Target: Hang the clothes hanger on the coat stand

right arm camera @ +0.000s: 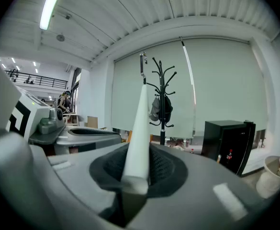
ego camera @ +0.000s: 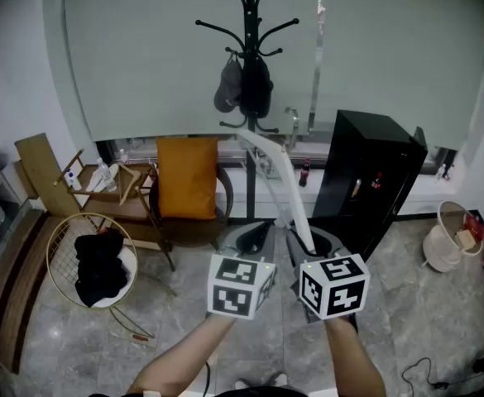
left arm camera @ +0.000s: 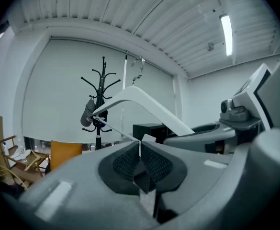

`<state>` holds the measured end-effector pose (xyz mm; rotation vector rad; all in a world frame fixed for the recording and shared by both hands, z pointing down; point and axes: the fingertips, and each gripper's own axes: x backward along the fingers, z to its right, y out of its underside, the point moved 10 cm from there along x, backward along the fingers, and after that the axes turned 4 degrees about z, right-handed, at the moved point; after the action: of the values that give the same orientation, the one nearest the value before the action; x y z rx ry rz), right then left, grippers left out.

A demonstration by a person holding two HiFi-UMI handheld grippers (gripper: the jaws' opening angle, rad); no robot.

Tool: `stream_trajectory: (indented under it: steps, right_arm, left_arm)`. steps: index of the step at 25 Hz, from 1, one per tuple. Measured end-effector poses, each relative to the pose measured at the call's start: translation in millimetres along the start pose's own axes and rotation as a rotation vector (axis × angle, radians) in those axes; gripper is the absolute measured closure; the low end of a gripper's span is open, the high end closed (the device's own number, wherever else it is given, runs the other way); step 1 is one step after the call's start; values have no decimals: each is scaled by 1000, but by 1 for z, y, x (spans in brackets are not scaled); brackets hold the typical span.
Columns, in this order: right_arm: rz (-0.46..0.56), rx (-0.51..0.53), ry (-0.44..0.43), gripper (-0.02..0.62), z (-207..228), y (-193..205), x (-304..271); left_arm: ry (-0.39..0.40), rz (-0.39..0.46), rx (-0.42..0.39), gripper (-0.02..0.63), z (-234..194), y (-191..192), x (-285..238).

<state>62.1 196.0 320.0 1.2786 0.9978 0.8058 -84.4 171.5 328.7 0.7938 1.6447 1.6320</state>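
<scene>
Head view, looking steeply down: a wooden folding chair (ego camera: 47,165) stands at 9 o'clock. Below it, at 8 o'clock, a round wire basket (ego camera: 93,215) holds a heap of black clothing (ego camera: 101,265). A seat with an orange cushion (ego camera: 188,176) sits against the window wall, just left of centre.

The left claw (ego camera: 254,236) is at 6 o'clock, its marker cube facing the camera. The left gripper view shows its jaws drawn together on a thin white edge at the near end of the white clothes hanger (ego camera: 276,165), with the hanger's slim lower bar running away from that point.

The hanger rises from both claws toward 12 o'clock, held in the air with its metal hook (ego camera: 292,122) uppermost and on no peg. Beyond it, at 12 o'clock, stands the black coat stand (ego camera: 248,23). Its upper pegs are bare, and a cap and a dark bag (ego camera: 243,85) hang lower down.

The right claw (ego camera: 312,246) is just beside the left one. In the right gripper view it is closed on the end of the hanger's broad white arm, which runs straight up between the dark pads.

A black cabinet (ego camera: 366,180) stands at 3 o'clock, and a white bin (ego camera: 442,242) is at 4 o'clock on the tiled floor (ego camera: 225,346).
</scene>
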Motion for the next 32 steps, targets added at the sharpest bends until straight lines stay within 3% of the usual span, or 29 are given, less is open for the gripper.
stream_trajectory:
  steps: [18,32]
  right_arm:
    - [5,-38,11,514,7,8,-15]
    - [9,-25,-48,514,79,4,-77]
  left_arm:
    - [23,-14,0,594,-9,8,-13]
    - [-34,-23,-27,594,-22,6,-107]
